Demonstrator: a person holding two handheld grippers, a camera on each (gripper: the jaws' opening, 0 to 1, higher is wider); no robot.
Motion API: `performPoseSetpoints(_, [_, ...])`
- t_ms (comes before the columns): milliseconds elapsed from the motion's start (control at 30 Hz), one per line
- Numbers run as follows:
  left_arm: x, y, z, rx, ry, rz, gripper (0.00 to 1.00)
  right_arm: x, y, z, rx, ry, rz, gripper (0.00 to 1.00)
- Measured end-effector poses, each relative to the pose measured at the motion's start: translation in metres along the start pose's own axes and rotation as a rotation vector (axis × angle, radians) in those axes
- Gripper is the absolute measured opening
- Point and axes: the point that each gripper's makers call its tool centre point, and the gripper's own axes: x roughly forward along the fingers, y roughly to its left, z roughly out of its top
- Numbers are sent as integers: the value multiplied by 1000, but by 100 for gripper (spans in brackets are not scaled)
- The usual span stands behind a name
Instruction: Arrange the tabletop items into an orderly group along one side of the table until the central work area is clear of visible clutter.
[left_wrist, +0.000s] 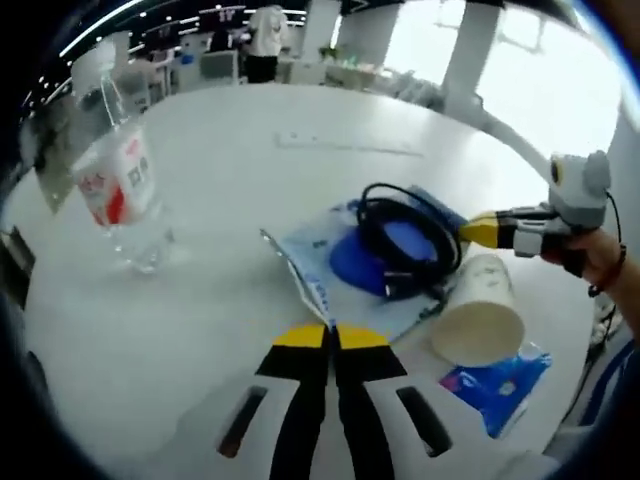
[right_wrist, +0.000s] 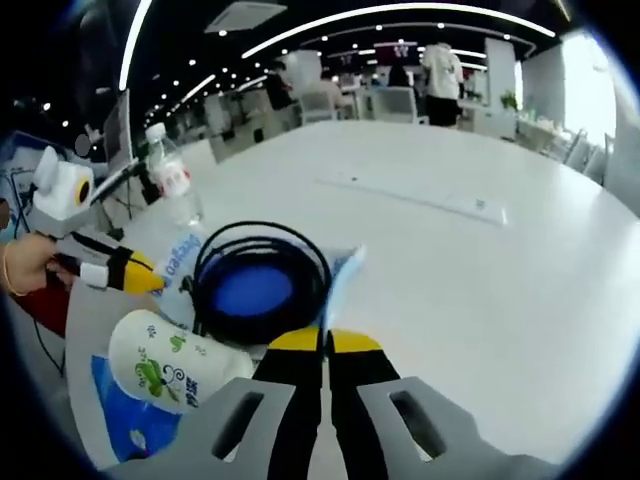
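Left gripper (left_wrist: 331, 338) jaws together, pinching a corner of the white-and-blue plastic pouch (left_wrist: 345, 262) on the white desk (left_wrist: 300, 180). Right gripper (right_wrist: 321, 343) jaws also together, apparently clamped on the same pouch's opposite edge. Coiled black cable (left_wrist: 405, 240) sits on top of the pouch. Paper cup (left_wrist: 480, 310) lies on its side just beside the pouch, touching a blue packet (left_wrist: 500, 385). Clear water bottle (left_wrist: 115, 175) with red-and-white label stands upright, apart from that cluster. Person (left_wrist: 265, 40) stands in the far background.
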Motion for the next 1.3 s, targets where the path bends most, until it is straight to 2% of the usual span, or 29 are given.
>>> performPoseSetpoints(367, [5,-3,33,124,-75,-7,0,-7,-17,17,18,-79,-75,1])
performPoseSetpoints(467, [6,-8,47,165,-108,-14,0,-12,-22,21,12,-100,-100,1])
performPoseSetpoints(700, [13,-23,65,211,-128,-30,0,-29,-37,29,14,-134,-155,1])
performPoseSetpoints(1100, [28,-56,82,245,-136,-77,0,-51,-59,24,43,-151,-220,1])
performPoseSetpoints(1300, [36,-54,84,232,-140,-72,0,-49,-60,27,72,-170,-219,1])
